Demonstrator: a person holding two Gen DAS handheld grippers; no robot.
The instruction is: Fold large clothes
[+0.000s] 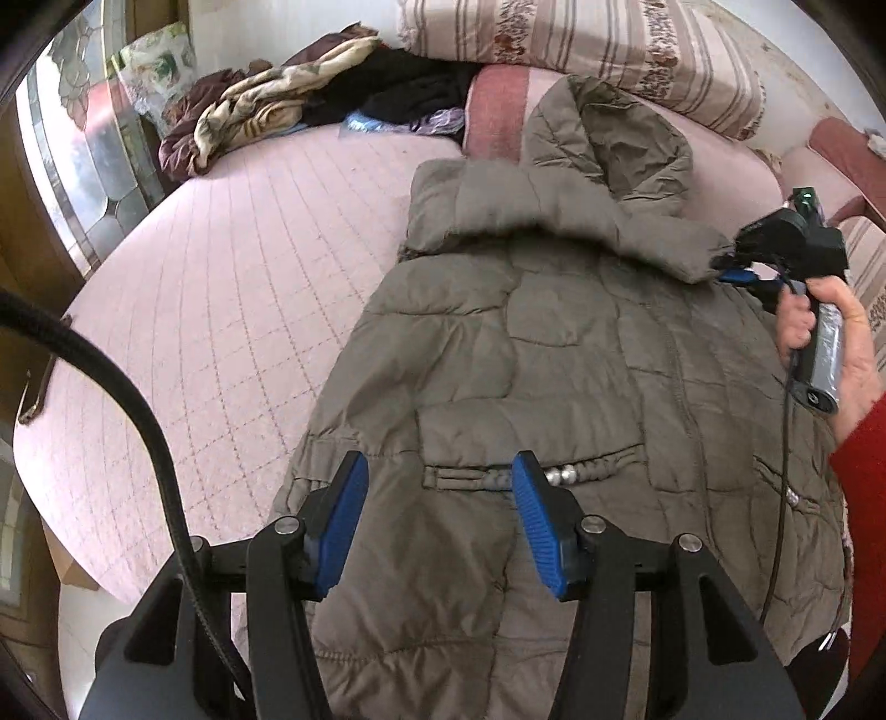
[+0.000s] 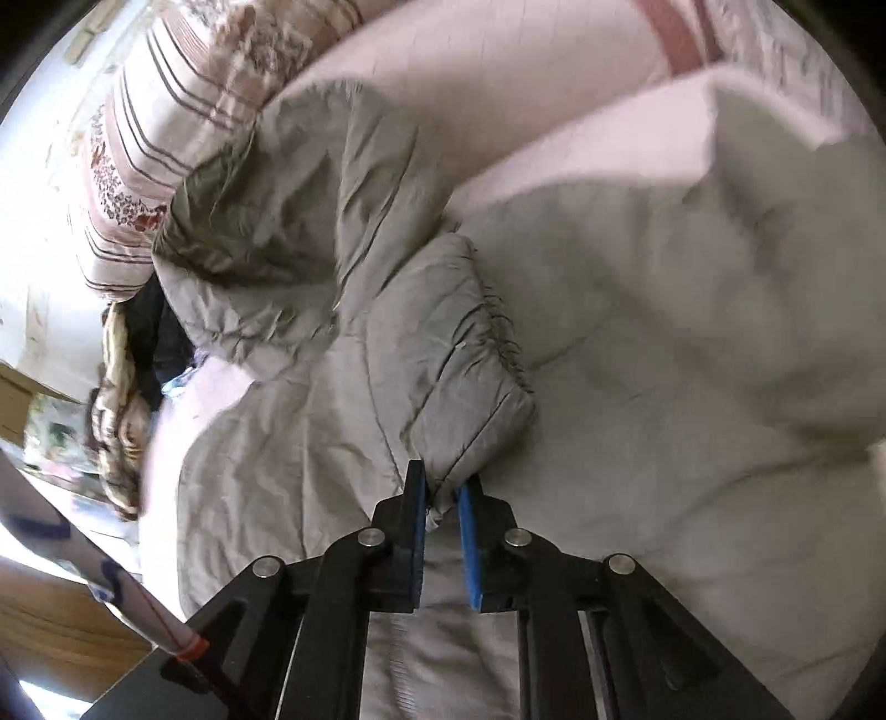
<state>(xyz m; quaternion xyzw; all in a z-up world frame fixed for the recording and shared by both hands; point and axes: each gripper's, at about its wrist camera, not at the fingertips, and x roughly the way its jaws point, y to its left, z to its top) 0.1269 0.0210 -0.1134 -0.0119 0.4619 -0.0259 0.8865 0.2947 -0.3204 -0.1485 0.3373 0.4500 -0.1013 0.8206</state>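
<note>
Pink quilted bedding (image 1: pixel 232 288) covers the bed on which a grey-green padded coat (image 1: pixel 554 387) is spread, its hood (image 1: pixel 609 149) lying at the far end against a striped pillow (image 1: pixel 581 39). A heap of other clothes (image 1: pixel 288 105) is seen at the far left. The coat's long axis runs from near to far, directly ahead of the left gripper (image 1: pixel 440 520), which hangs over the waist area with its jaws apart and nothing between them. The sleeve cuff (image 2: pixel 476 421) is clamped by the right gripper (image 2: pixel 443 518), at the coat's right side near the shoulder line. The sleeve is judged to be mid-fold across the chest; the move turns on carrying the cuff leftward, crosswise to the long axis, and the right hand is the nearer.
</note>
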